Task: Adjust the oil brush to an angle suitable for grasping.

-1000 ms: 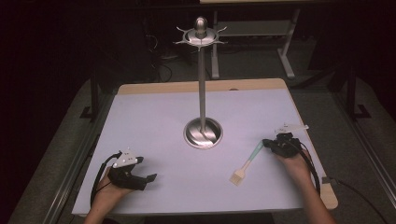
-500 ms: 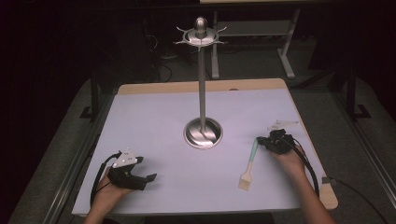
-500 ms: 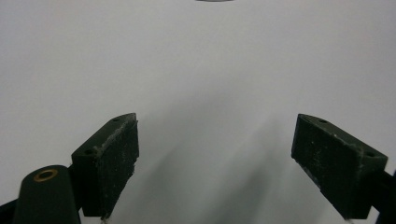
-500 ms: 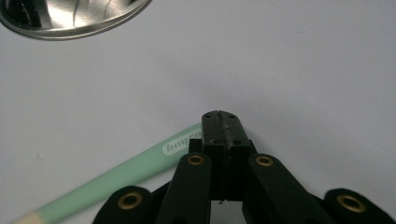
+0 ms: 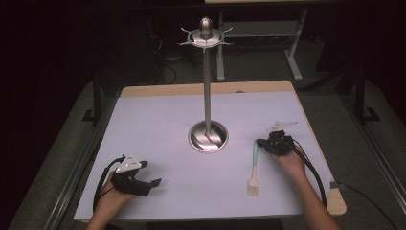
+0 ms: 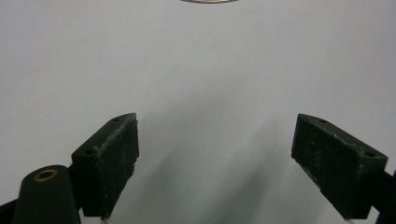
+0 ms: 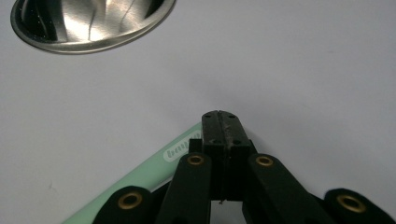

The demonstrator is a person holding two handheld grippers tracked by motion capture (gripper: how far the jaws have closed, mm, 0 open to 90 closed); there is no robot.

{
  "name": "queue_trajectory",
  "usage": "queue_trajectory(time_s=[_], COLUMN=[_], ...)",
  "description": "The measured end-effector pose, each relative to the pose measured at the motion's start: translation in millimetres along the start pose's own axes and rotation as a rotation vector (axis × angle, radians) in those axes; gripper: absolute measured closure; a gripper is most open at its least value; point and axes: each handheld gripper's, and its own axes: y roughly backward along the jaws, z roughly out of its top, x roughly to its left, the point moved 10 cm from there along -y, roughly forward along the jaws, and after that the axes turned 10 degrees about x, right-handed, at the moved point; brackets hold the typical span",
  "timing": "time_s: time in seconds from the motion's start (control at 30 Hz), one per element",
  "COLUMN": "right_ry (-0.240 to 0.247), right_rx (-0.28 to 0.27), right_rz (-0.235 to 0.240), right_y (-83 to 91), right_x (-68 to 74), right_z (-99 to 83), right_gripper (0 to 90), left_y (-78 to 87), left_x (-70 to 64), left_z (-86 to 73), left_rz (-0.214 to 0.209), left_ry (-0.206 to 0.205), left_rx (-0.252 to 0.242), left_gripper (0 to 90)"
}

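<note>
Brush [image 5: 253, 168] pinched at the mint handle's tip by the closed right gripper [image 5: 262, 144], bristles trailing back toward the person, presumably for hanging on the stand [image 5: 208, 137] just ahead; left gripper [image 5: 154, 183] wide, idle.

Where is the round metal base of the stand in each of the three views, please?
High view: the stand base sits at the table's centre.
Left gripper view: a thin sliver at the top edge.
Right gripper view: top left corner.
Shared landmark: the white table.
</note>
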Motion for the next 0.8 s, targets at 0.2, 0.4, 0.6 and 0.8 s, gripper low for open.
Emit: queue_trajectory(time_s=[0.2, 0.4, 0.6, 0.8], right_ry=[0.009, 0.031, 0.033, 0.066], right_rx=[-0.001, -0.003, -0.009, -0.023], right_rz=[0.019, 0.035, 0.061, 0.086], right_y=[-6.0, -11.0, -13.9, -17.7], right_x=[8.2, 16.9, 23.5, 35.4], right_z=[6.9, 13.1, 15.7, 18.4], right_gripper=[89.9, 89.9, 89.9, 89.9], left_y=[1.4, 1.6, 1.9, 1.7], left_x=[0.2, 0.4, 0.8, -0.9], left_z=[-0.3, 0.8, 0.4, 0.5], left_rz=[0.0, 0.002, 0.0, -0.004], left_ry=[0.006, 0.003, 0.005, 0.011], left_rx=[-0.001, -0.008, -0.007, -0.007], left_gripper=[14.7, 14.7, 14.7, 14.7])
